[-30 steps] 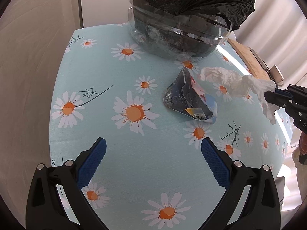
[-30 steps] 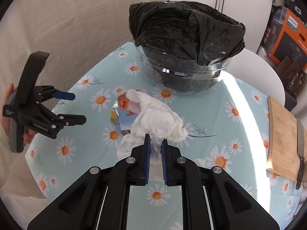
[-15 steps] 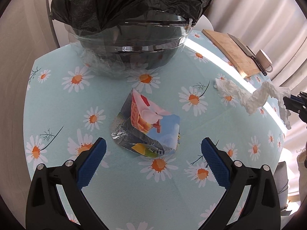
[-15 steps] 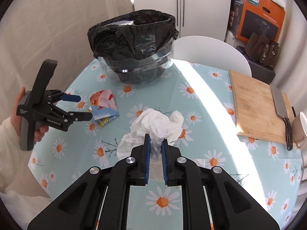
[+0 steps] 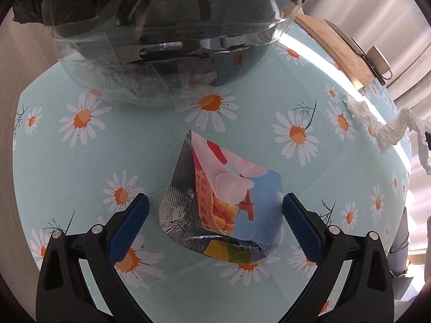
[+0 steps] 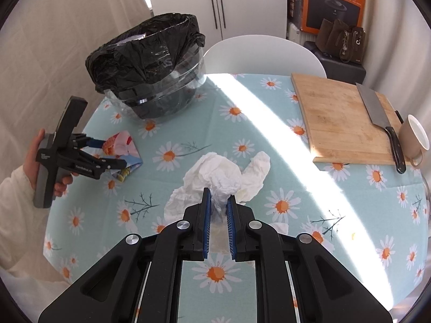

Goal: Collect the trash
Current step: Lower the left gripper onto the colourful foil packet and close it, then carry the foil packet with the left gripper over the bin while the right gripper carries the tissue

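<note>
Over the last sec the left gripper (image 5: 214, 215) had closed in on the snack wrapper (image 5: 223, 204): a sec ago the wrapper lay well ahead of it near the bin, half a sec ago closer, and now it sat on the daisy tablecloth (image 5: 80, 167) right between the spread blue pads, one on each side, neither touching as far as the left wrist view showed. Jaws wide apart, nothing grasped yet. The bin (image 6: 150, 62), a clear bowl w/ black liner, stood just beyond the wrapper and filled the top of that view. Meanwhile the right gripper (image 6: 218, 207) stayed clenched on the crumpled white tissue (image 6: 223, 172), the wad bunched out in front of the pads; it had swung away from the wrapper, so the two pieces no longer overlapped and were now apart. Cutting board (image 6: 342, 118), cleaver (image 6: 377, 113) and mug (image 6: 414, 137) sat off to the side, not involved. Judgement: tissue secured, wrapper lined up for a pinch; next prob. close left jaws, then both items go to the bin. Thin foil may slide or crumple flat under the pads.
</note>
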Motion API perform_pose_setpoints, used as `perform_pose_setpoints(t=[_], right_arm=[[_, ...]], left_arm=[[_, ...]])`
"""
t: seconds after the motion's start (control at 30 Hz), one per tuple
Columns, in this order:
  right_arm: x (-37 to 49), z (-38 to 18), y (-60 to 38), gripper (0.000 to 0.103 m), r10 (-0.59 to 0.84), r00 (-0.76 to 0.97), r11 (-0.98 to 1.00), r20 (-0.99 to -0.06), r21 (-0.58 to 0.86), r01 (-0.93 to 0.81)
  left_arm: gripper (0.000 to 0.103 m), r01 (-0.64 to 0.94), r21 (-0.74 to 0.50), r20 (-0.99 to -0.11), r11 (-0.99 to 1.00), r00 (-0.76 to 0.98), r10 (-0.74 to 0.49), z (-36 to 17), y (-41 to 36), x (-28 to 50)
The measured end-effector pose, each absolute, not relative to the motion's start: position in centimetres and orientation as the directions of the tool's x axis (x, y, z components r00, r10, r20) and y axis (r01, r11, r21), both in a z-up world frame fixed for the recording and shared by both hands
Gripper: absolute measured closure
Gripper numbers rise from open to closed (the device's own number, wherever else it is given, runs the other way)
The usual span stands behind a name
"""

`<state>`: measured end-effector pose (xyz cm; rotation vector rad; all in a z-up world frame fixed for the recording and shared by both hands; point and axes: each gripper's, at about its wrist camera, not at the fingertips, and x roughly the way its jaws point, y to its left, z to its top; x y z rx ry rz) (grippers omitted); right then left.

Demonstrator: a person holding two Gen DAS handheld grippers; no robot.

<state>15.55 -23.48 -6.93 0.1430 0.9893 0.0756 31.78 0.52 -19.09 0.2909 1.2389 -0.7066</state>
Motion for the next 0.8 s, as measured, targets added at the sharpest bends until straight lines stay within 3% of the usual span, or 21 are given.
perform_pose_setpoints(t=[0.13,0.23,0.33,0.57,0.8], right_arm=[[16.0,-7.6,-23.1,0.092,0.124,0.534,0.989,-0.836,0.149,0.005],[16.1,-7.7,-22.8,0.092,0.14,0.53,0.987,-0.836,0.161,-0.006],[16.1,-7.6,-22.4,0.092,0.14,0.533,0.988,-0.835,0.157,-0.015],[15.8,-6.3,-21.5,0.092,0.149,0.55,0.988,-0.822,0.143,-0.055],[14.7,-4.9,-20.0,0.092,0.161,0.566,0.987,-0.809,0.12,-0.108]], left_arm=[[0.007,0.665,-0.15,-0.931,0.732,0.155,-0.332,-19.2,0.2,31.4],[0.02,0.697,-0.092,-0.936,0.711,0.184,-0.301,-19.0,0.0,30.9],[0.041,0.709,-0.101,-0.934,0.698,0.174,-0.311,-18.6,0.1,30.6],[0.052,0.674,-0.122,-0.931,0.729,0.176,-0.319,-17.5,1.8,29.7],[0.054,0.638,-0.061,-0.937,0.768,0.229,-0.265,-16.5,4.3,27.0]])
